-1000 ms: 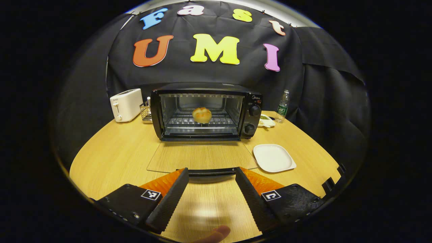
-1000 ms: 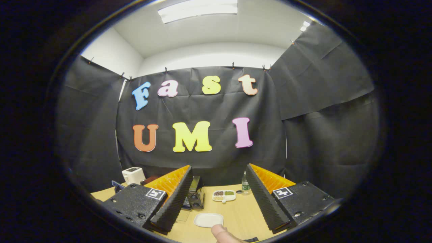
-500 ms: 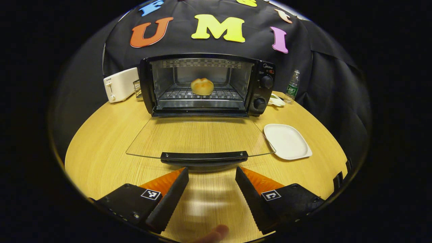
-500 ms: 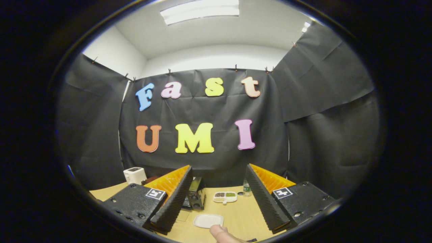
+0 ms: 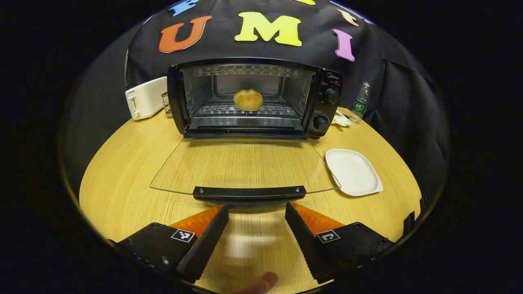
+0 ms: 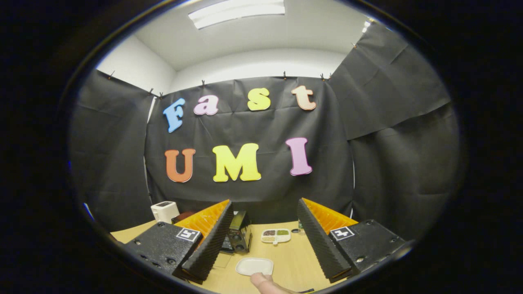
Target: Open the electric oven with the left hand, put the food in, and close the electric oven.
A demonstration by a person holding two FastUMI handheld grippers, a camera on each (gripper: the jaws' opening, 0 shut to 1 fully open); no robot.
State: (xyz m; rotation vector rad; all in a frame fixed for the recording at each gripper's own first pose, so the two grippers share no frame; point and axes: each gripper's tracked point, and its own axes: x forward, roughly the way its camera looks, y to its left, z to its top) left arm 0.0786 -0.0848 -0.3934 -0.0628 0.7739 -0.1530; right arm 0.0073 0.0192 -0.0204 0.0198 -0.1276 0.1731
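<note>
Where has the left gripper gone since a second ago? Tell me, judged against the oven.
Yes: the left gripper has moved forward and risen; the oven looms larger, and the door handle shows fully beyond its open fingers.

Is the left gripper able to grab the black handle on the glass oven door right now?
Probably yes. The left gripper has its jaws open, and the black door handle lies just ahead of them on the lowered glass door, with nothing between.
</note>
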